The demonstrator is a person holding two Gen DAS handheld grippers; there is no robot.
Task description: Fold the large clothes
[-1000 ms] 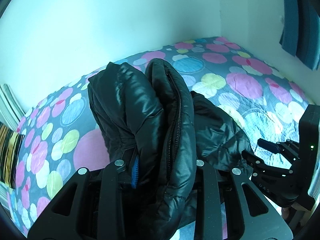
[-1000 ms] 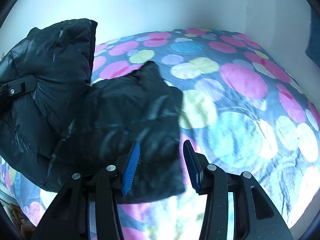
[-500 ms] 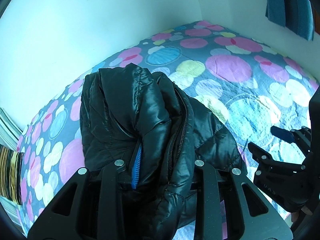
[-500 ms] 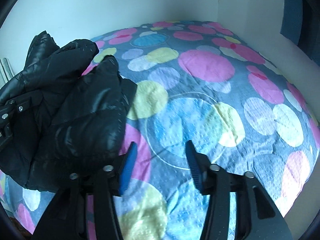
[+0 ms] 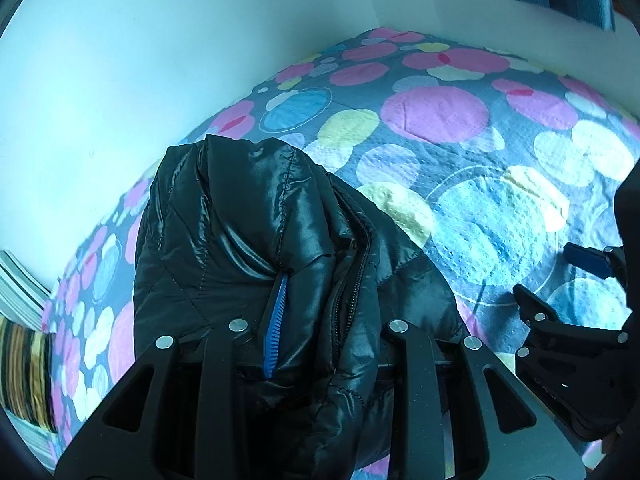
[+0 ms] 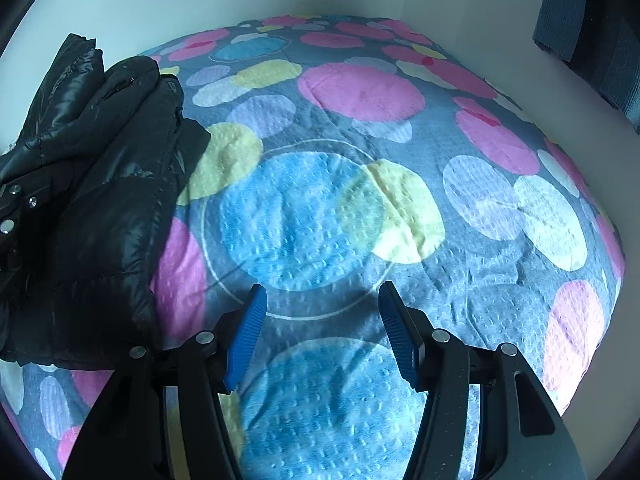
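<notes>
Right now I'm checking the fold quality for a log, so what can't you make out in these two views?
- Left wrist view: the left tool has its right pad buried in the shiny black puffer jacket, so the grip depth is unclear.
- Same view: the jacket's near hem is hidden behind the tool's frame.
- Right wrist view: the jacket is cut off by the left edge; the open right tool shows only the circle-patterned bedspread.

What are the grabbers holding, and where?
The left gripper pinches the black jacket by its zipper edge. The right gripper is open, holding nothing.

Left claw (image 5: 316, 320) – 1 pad buried in jacket (image 5: 248, 240) folds.
</notes>
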